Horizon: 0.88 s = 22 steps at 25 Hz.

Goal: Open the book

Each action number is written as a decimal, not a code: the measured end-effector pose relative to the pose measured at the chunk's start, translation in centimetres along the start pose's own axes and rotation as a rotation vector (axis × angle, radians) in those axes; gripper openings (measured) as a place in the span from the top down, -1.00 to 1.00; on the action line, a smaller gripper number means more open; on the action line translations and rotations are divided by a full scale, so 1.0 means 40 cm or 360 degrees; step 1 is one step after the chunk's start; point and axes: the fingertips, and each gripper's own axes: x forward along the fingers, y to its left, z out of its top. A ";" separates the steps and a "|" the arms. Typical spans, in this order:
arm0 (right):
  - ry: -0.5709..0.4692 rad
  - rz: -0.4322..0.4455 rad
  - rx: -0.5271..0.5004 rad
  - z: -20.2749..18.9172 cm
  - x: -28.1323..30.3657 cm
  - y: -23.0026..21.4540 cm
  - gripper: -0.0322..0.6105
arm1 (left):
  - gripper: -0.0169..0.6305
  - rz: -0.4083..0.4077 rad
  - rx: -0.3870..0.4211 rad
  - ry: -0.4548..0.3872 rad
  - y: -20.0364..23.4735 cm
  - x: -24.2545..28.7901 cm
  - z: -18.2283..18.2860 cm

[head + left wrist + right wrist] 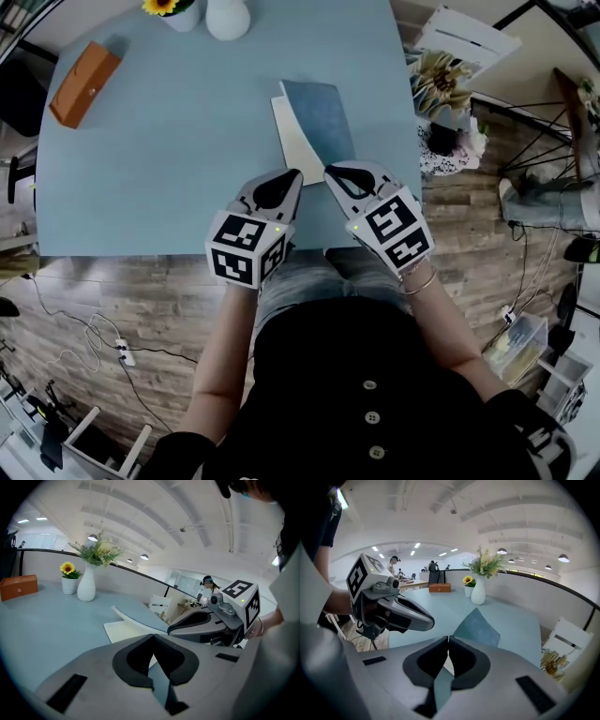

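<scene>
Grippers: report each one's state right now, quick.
Left gripper: shut, holding nothing.
Right gripper: shut, holding nothing; the book lies just ahead.

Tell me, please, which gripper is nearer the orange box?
Left. The left gripper lies below-right of the orange box; the right gripper is farther right, gripping the book.

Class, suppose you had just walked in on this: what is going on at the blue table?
A person stands at the near edge of the table with a gripper in each hand. The left gripper and the right gripper sit side by side just short of the book. Both have their jaws together and hold nothing. The book's blue cover is partly raised above a cream page, so it is only part way open, and neither gripper grips it.
</scene>
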 end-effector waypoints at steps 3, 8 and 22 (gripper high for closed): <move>-0.0026 -0.0011 0.0028 0.004 -0.017 -0.016 0.87 | 0.91 -0.0015 0.0012 -0.0001 -0.013 0.015 0.011; -0.0065 -0.0046 0.0097 0.002 -0.046 -0.047 0.87 | 0.91 -0.0051 0.0040 0.0024 -0.031 0.037 0.016; -0.0127 -0.0184 0.0253 -0.046 -0.146 -0.172 0.87 | 0.91 -0.0146 0.0071 0.0047 -0.109 0.127 0.053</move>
